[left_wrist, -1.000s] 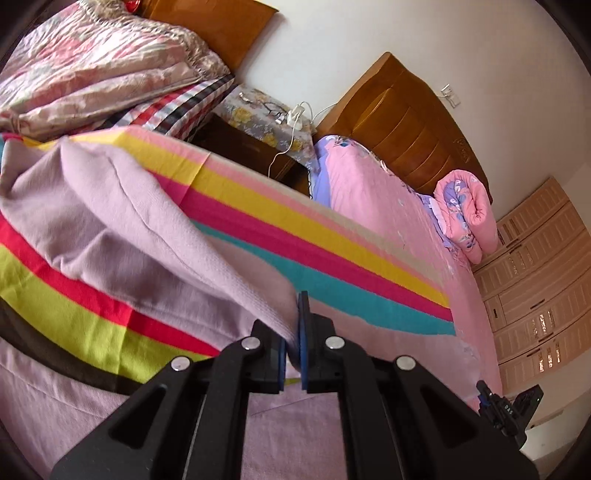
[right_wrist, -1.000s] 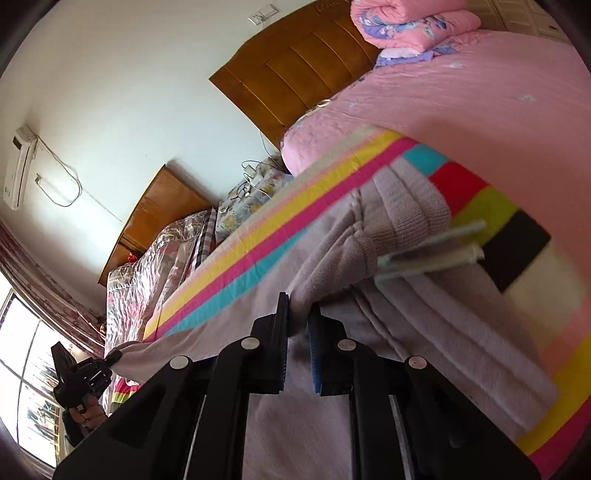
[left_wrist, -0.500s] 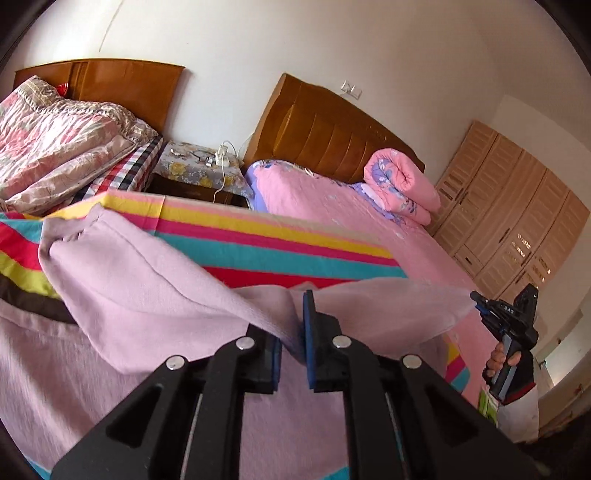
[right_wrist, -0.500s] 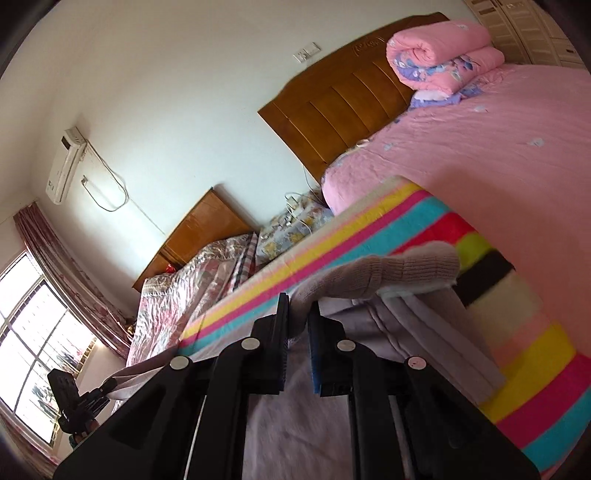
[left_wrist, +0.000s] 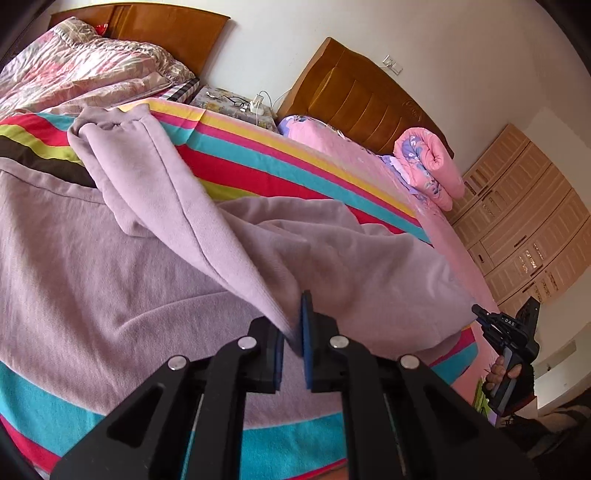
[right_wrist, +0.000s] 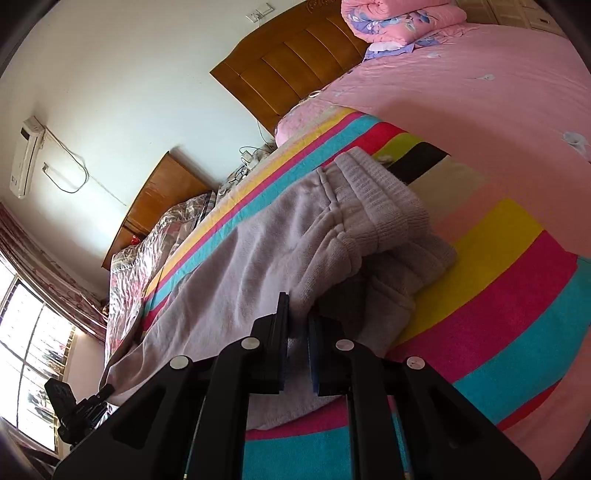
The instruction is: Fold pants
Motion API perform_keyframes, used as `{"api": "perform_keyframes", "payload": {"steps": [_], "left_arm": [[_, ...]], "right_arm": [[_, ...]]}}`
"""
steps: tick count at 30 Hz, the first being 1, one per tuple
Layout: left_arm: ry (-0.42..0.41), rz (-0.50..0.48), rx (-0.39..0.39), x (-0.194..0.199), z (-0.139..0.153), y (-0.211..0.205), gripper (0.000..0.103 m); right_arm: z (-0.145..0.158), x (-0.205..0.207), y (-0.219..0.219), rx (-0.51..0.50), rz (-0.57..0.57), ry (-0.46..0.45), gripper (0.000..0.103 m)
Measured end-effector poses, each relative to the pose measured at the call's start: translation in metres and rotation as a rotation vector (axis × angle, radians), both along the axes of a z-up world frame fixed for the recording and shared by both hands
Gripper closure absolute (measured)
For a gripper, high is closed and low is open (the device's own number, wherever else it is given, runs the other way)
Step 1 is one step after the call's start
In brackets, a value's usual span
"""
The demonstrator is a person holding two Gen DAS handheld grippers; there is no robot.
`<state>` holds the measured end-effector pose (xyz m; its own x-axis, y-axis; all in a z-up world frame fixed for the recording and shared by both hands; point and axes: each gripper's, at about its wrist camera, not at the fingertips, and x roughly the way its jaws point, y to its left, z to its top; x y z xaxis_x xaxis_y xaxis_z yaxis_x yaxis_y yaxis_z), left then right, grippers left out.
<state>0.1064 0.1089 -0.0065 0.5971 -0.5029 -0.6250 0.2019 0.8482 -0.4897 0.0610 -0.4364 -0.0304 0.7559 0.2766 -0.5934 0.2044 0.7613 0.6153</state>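
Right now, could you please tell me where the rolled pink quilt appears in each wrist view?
Left wrist view: rolled pink quilt at right, below the wooden headboard.
Right wrist view: rolled pink quilt at the top edge, right of centre.
Shared landmark: that same wooden headboard.

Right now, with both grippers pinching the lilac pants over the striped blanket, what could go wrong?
The left gripper holds only a thin edge of the lilac pants; it may slip out. Near the right gripper, the ribbed waistband is already bunched, so the fold could land crooked on the striped blanket.
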Motion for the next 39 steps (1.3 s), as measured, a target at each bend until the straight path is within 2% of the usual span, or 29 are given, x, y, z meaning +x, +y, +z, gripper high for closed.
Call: {"api": "perform_keyframes", "payload": {"steps": [2,4,7,10,11,12,14,17,19,20,23,26,28,32,35,37,38,39], "left_arm": [[0.035,-0.016,-0.007,-0.011,-0.006,0.002,0.095],[0.095,-0.023,0.025,-0.018,-0.026,0.0,0.095],[0.17,0.004,0.023,-0.015,-0.054,0.004,0.095],[0.194,0.022,0.016,-0.008,-0.057,0.006,0.089],[0.193,0.022,0.022,-0.006,-0.057,0.006,0.083],[0.19,0.028,0.034,-0.004,-0.055,0.006,0.067],[0.186,0.036,0.017,-0.001,-0.054,0.007,0.058],[0.187,0.034,0.001,0.002,-0.056,0.004,0.059],[0.176,0.04,0.03,0.005,-0.056,-0.003,0.076],[0.182,0.032,0.039,0.008,-0.058,-0.005,0.092],[0.152,0.031,0.057,0.005,-0.051,-0.01,0.096],[0.099,0.042,0.049,-0.006,-0.026,-0.005,0.097],[0.096,0.027,0.044,-0.011,-0.019,-0.002,0.097],[0.157,0.003,0.105,-0.01,-0.042,-0.01,0.096],[0.194,0.038,0.075,-0.006,-0.06,-0.005,0.094],[0.192,0.039,0.074,-0.006,-0.059,-0.006,0.09],[0.19,0.039,0.073,-0.006,-0.058,-0.005,0.082],[0.188,0.042,0.067,-0.006,-0.056,-0.004,0.069]], "right_arm": [[-0.013,0.001,0.0,-0.002,0.006,0.054,0.093],[-0.037,0.004,-0.002,0.033,0.001,0.121,0.093],[-0.044,0.003,-0.003,0.093,-0.019,0.107,0.092],[-0.041,0.005,-0.003,0.088,-0.01,0.123,0.089],[-0.04,0.005,-0.003,0.093,-0.01,0.124,0.086],[-0.039,0.003,-0.002,0.102,-0.011,0.123,0.082],[-0.039,-0.001,0.0,0.117,-0.009,0.115,0.076],[-0.036,-0.002,0.004,0.111,0.005,0.109,0.072],[-0.037,0.001,0.006,0.1,0.012,0.105,0.072],[-0.038,0.002,0.006,0.093,0.012,0.103,0.073],[-0.029,0.002,0.012,0.055,0.022,0.081,0.09],[-0.009,-0.008,0.007,0.077,0.024,0.013,0.093],[-0.002,-0.012,0.005,0.052,0.029,0.012,0.093],[-0.029,-0.009,0.003,0.051,0.026,0.112,0.093],[-0.041,-0.01,0.002,0.074,0.006,0.111,0.093],[-0.039,-0.01,0.002,0.067,0.012,0.105,0.091],[-0.036,-0.01,0.003,0.06,0.018,0.107,0.088],[-0.035,-0.01,0.004,0.062,0.026,0.109,0.085]]}}
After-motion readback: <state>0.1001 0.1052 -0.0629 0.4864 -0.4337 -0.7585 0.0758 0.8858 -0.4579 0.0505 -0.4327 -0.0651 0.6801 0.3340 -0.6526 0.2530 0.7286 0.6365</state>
